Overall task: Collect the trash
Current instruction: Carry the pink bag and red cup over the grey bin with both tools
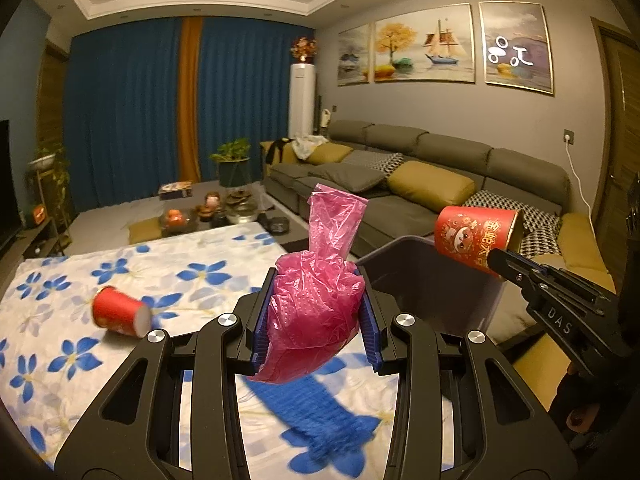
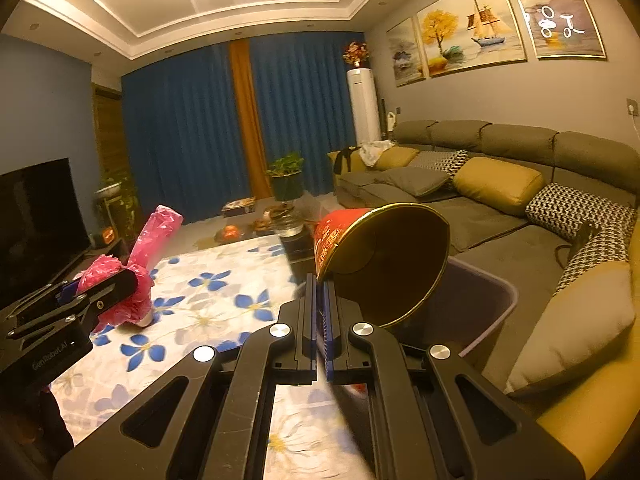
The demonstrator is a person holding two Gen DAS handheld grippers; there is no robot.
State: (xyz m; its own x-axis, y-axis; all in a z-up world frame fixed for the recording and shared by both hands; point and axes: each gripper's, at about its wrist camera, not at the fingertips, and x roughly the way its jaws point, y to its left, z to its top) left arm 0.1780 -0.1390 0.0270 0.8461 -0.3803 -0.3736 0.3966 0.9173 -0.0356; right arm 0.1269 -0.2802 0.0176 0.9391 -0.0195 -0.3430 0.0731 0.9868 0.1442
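My left gripper [image 1: 316, 280] is shut on a crumpled pink plastic bag [image 1: 320, 312], whose loose end sticks up above the blue pads. It hangs over the flowered tablecloth [image 1: 200, 272], left of a dark grey bin [image 1: 424, 280]. My right gripper [image 2: 320, 280] is shut on the rim of a red paper cup [image 2: 384, 256] with a gold inside, tilted over the bin [image 2: 492, 300]. The left wrist view shows that cup [image 1: 476, 240] above the bin's far right edge. A second red cup [image 1: 120, 316] lies on its side on the cloth.
A blue knitted cloth [image 1: 320, 412] lies on the table under my left gripper. A grey sofa [image 2: 500, 216] with yellow and patterned cushions runs along the right. A low table with bowls [image 1: 216, 212], a potted plant [image 1: 234, 168] and a TV [image 2: 36, 216] stand beyond.
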